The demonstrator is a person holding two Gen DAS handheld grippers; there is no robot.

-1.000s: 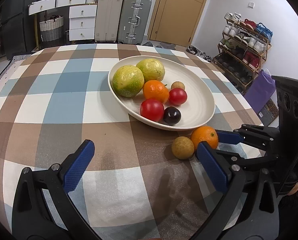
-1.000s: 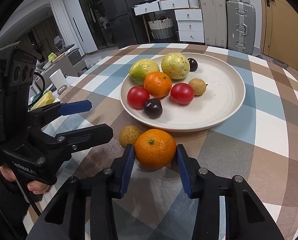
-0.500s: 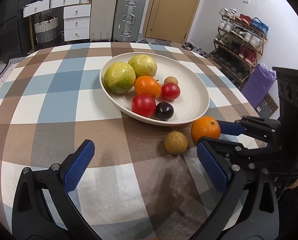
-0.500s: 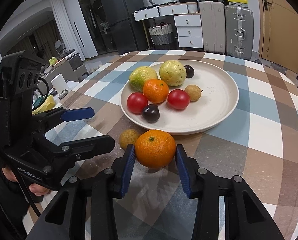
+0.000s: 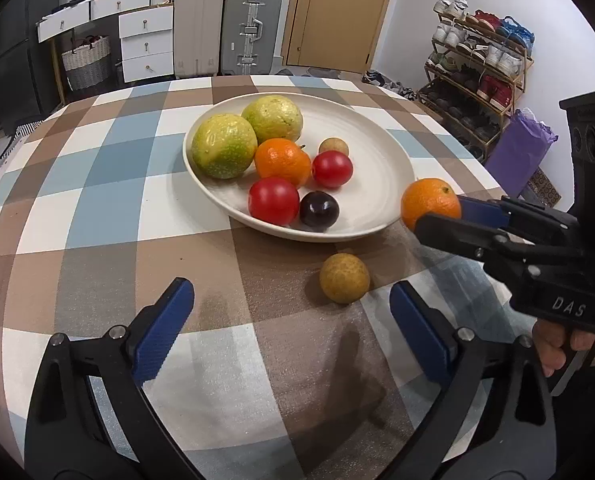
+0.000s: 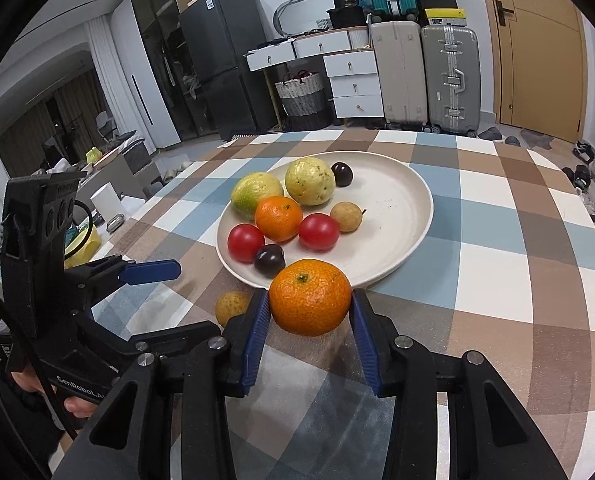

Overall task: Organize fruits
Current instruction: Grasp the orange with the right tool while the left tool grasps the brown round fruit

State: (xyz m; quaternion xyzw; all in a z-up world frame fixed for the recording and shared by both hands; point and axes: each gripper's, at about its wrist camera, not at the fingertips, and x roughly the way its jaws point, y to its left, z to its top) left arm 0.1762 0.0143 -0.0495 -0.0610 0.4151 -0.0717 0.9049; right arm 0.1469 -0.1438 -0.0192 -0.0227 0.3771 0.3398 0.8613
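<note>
My right gripper (image 6: 308,312) is shut on an orange (image 6: 310,297) and holds it above the checked tablecloth by the near rim of the white plate (image 6: 401,200); the same orange (image 5: 430,202) shows at the plate's right edge in the left wrist view. The plate (image 5: 377,152) holds two yellow-green fruits, an orange, two red fruits, dark plums and a small tan fruit. A tan round fruit (image 5: 344,277) lies on the cloth in front of the plate, between the fingers' line of my open, empty left gripper (image 5: 289,330). It also shows in the right wrist view (image 6: 233,307).
The round table's edge curves close on the right, with a shoe rack (image 5: 481,64) and purple bag (image 5: 521,152) beyond. Suitcases (image 5: 225,24), drawers and a door stand behind the table. A side table with clutter (image 6: 109,208) is to the left.
The right gripper has lifted the orange off the cloth and carried it up toward the plate's rim. The left gripper stays open and has drawn back slightly.
</note>
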